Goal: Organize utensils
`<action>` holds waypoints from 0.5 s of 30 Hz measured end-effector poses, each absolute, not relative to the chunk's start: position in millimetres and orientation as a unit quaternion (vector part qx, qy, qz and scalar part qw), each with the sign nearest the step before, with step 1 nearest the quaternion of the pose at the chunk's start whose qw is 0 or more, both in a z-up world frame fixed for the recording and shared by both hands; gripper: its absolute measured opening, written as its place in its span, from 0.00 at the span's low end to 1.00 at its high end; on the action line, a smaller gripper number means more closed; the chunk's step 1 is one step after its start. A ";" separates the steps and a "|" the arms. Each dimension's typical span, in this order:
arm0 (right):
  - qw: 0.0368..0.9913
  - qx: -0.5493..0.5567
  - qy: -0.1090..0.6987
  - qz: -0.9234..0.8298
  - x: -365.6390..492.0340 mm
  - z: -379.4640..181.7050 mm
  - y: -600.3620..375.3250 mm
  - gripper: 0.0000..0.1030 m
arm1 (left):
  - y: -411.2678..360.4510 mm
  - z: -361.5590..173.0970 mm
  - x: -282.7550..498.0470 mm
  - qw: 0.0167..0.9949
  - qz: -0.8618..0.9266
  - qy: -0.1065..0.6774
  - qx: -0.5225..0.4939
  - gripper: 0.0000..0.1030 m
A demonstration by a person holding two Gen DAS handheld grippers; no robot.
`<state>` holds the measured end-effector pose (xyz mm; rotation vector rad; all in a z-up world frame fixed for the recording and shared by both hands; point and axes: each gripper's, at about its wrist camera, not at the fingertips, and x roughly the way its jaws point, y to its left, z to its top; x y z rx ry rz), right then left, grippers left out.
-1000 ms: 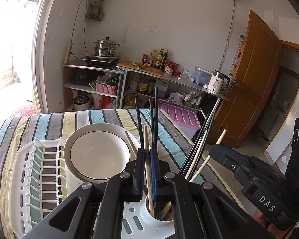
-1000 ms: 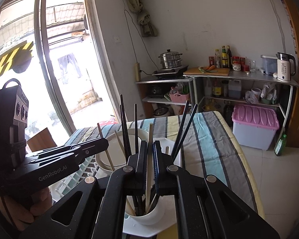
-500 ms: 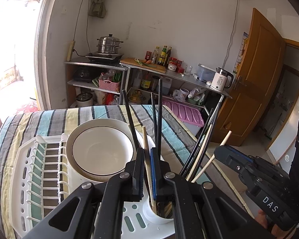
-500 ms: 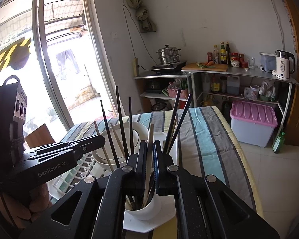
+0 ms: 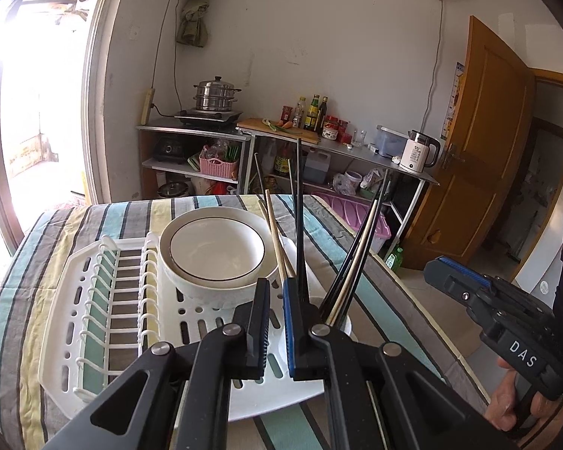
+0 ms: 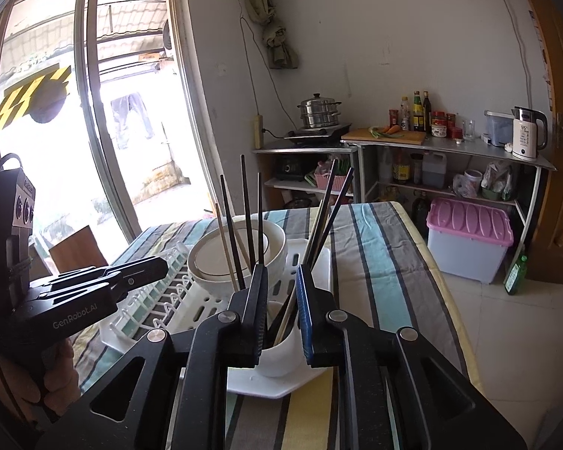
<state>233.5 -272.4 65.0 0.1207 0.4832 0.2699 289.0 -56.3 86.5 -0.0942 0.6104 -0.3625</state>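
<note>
Several black and wooden chopsticks (image 5: 300,206) (image 6: 244,206) stand upright in a white cup (image 6: 281,352) at the near corner of a white dish rack (image 5: 105,300) (image 6: 206,300). A white bowl (image 5: 214,251) (image 6: 206,266) rests in the rack behind them. My left gripper (image 5: 276,322) is shut just short of the cup, with nothing in its narrow gap; it also shows at the left of the right wrist view (image 6: 157,266). My right gripper (image 6: 281,300) has its jaws opening in front of the cup. The chopsticks show through the gap and neither pad presses on them.
The rack sits on a striped tablecloth (image 5: 375,281) whose edge drops off at the right. Beyond it are a pink-lidded storage box (image 6: 469,240), a green bottle (image 6: 516,273) on the floor, metal shelves (image 6: 446,146) with a kettle, and a wooden door (image 5: 484,142).
Both grippers have pulled back from the cup. The right jaws have parted and the wooden chopstick between them is free. No chopstick runs through the left gripper's gap any more.
</note>
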 end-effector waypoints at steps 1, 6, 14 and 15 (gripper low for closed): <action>0.960 0.058 0.238 0.132 226.5 64.7 -272.0 0.17 | -54.0 85.4 280.2 0.937 -0.176 0.298 -0.046 0.06; 0.962 0.045 0.237 0.126 188.2 61.4 -267.4 0.21 | -43.5 77.5 233.0 0.940 -0.163 0.296 -0.039 0.06; 0.961 0.029 0.241 0.133 131.4 50.9 -254.9 0.31 | -35.1 64.6 159.7 0.945 -0.144 0.294 -0.018 0.06; 0.961 0.029 0.241 0.132 125.2 49.8 -254.0 0.31 | -32.4 63.1 151.8 0.946 -0.140 0.293 -0.019 0.06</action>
